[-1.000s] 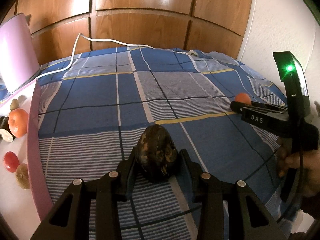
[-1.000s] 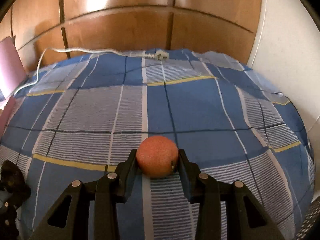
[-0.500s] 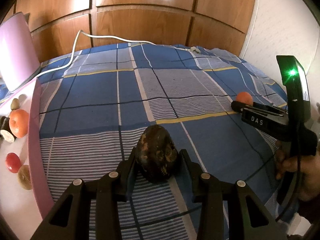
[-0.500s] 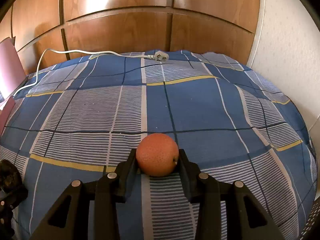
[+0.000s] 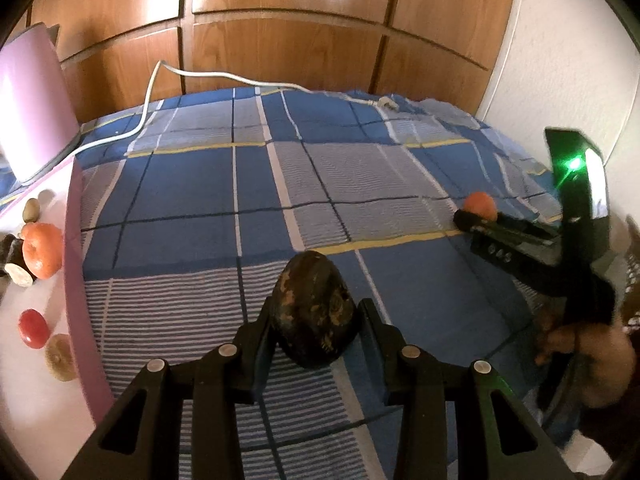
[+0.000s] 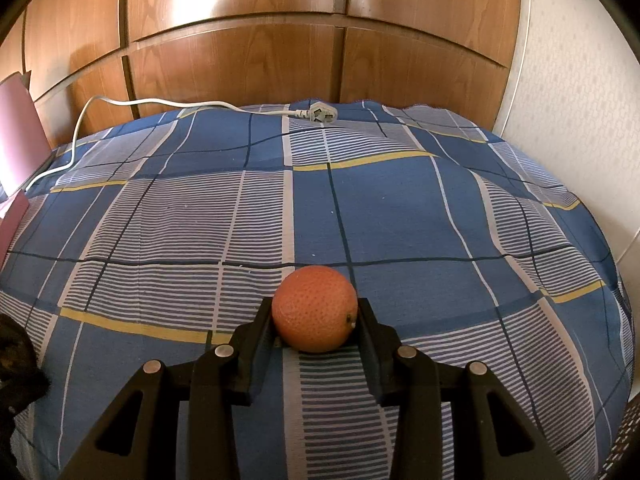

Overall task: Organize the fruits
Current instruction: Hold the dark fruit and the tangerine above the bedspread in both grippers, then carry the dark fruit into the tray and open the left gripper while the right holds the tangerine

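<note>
Orange fruit (image 6: 315, 309) pinched in right gripper (image 6: 316, 320), dark avocado (image 5: 313, 314) in left gripper (image 5: 316, 328), both over plaid bedspread (image 6: 200, 216). At nine o'clock, pink tray (image 5: 76, 264) partly filled; these two left.

Both grippers drawn slightly back, more bedspread (image 6: 200, 216) visible
</note>
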### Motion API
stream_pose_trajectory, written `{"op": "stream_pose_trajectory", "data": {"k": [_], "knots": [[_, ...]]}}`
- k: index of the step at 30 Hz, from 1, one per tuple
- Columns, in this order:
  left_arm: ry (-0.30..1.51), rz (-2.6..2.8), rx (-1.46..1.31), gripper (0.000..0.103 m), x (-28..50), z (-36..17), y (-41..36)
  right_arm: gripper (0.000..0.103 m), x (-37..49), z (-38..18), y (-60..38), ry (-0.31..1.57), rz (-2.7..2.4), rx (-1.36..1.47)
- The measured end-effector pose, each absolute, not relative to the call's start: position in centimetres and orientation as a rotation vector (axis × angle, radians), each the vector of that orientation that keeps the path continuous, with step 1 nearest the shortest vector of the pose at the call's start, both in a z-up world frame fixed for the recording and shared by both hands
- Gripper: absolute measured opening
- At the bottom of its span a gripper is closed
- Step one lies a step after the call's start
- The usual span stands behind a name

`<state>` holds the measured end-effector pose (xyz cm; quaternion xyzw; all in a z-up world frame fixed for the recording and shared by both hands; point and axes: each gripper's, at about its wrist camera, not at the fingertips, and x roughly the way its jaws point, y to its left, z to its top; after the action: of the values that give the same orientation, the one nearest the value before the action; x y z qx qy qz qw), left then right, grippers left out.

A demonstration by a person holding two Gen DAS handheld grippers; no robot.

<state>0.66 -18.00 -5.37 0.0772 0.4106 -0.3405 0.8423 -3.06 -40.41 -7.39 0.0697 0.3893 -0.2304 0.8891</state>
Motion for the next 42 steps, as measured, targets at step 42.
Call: {"op": "stream_pose_trajectory", "data": {"k": [42], "knots": [[1.014,-0.151,-0.286,0.04,6.7,-3.8,6.6,0.039,-3.0,-7.3,-40.3,0.812,-0.483,0.137]]}}
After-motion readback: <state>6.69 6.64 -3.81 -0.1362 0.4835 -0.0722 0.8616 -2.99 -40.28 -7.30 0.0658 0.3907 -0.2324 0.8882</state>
